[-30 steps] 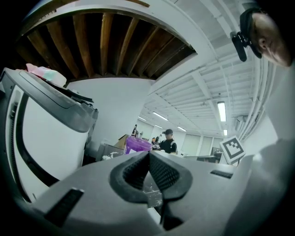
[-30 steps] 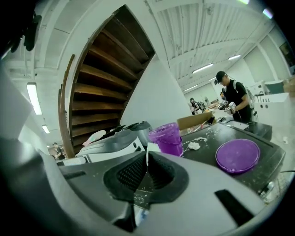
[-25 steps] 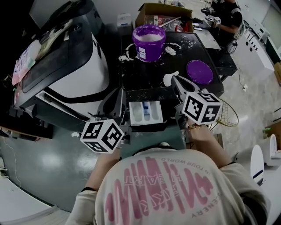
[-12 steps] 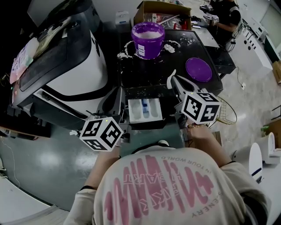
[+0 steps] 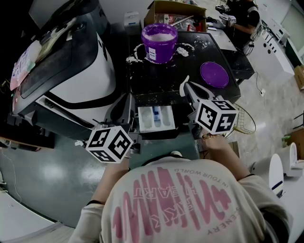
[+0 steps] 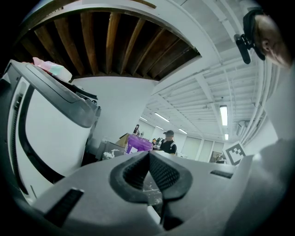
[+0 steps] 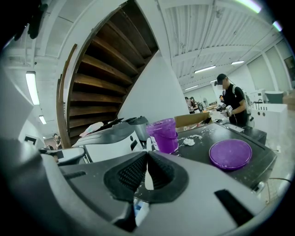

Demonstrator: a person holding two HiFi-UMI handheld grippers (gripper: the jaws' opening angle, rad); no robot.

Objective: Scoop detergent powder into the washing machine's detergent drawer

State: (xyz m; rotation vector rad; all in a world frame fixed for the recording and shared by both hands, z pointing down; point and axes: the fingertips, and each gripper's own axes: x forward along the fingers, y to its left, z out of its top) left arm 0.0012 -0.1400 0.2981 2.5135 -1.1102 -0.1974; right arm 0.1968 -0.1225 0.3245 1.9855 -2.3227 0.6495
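You hold the scoop; powder tub ahead
Your right gripper pinches its thin handle, centre frame; left gripper closed, empty; light, stiff plastic, likely to spill if tilted; powder tub sits upper centre.

White T-shirt, pink lettering; grey hand-held grippers.

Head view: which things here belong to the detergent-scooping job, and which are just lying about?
Job in hand:
purple powder tub
white scoop, gripped in the right gripper
detergent drawer
washing machine

Lying about:
purple lid, flat on the table
cardboard box
spilled powder beside the tub
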